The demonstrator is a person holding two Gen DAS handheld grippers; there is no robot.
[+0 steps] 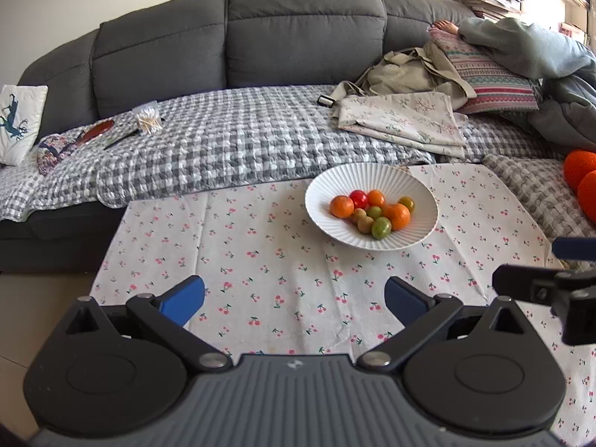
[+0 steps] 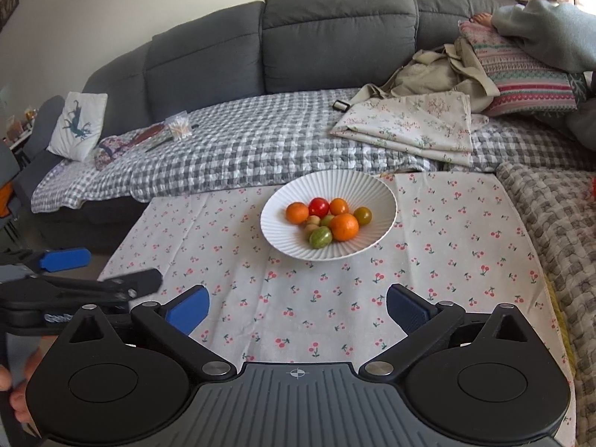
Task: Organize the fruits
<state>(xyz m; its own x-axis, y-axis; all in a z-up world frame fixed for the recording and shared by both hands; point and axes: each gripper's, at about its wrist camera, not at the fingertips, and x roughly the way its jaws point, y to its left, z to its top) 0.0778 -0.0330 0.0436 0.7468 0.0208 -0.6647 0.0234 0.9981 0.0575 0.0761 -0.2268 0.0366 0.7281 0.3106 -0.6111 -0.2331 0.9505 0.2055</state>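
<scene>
A white ribbed bowl [image 1: 324, 186] [image 2: 283, 201] stands at the far middle of the cherry-print tablecloth [image 1: 260, 260] [image 2: 447, 242]. It holds several small fruits: oranges [image 1: 341, 206] [image 2: 344, 227], a red tomato [image 1: 358, 197] [image 2: 319, 206], green ones [image 1: 381, 228] [image 2: 320, 237]. My left gripper [image 1: 294, 300] is open and empty, low over the cloth, short of the bowl. My right gripper [image 2: 298, 307] is open and empty, also short of the bowl. Each gripper shows at the edge of the other's view.
A grey sofa [image 1: 298, 37] with a checked blanket [image 1: 242, 149] runs behind the table. Folded cloth [image 1: 402, 119], a bag and cushions lie on it at the right. A knit throw [image 2: 551, 223] covers the table's right edge. Orange balls [image 1: 581, 175] sit far right.
</scene>
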